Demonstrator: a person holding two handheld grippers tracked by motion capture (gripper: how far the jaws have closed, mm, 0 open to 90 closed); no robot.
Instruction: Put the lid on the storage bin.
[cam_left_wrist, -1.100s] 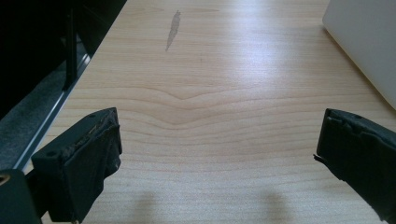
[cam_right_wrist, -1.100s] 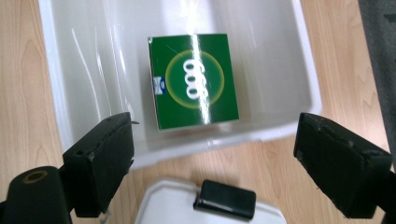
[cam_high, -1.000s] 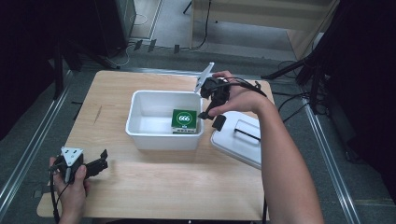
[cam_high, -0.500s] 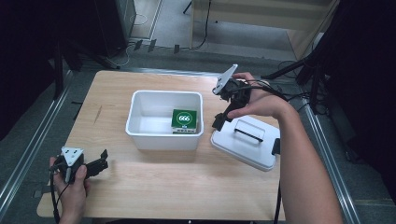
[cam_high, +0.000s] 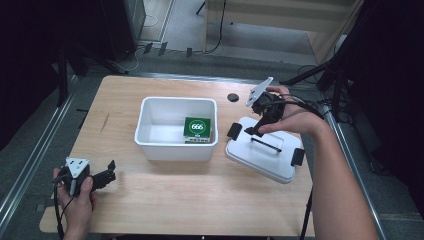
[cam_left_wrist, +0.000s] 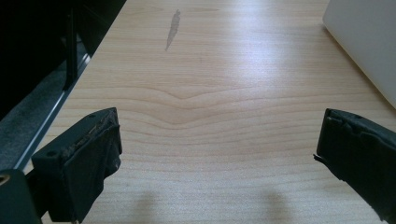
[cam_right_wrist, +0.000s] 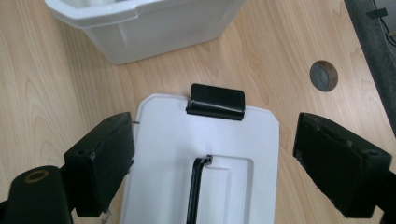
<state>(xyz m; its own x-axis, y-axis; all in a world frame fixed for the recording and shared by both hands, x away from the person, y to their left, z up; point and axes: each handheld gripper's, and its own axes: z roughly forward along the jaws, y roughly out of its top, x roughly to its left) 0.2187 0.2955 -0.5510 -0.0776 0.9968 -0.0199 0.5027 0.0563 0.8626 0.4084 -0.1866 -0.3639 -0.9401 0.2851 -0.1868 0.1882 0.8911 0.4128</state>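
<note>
Right now the right tongs (cam_high: 251, 131) hover spread over the white lid (cam_high: 262, 155), lower right of centre near the table (cam_high: 165, 200) edge. Bin (cam_high: 175, 145) just beside it. Left tongs (cam_high: 107, 172) spread, lower left, bare wood around.

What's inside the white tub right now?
A green box marked 666 lies in the white tub, against its right wall. The rest of the floor looks bare; whatever is under the box is hidden.
</note>
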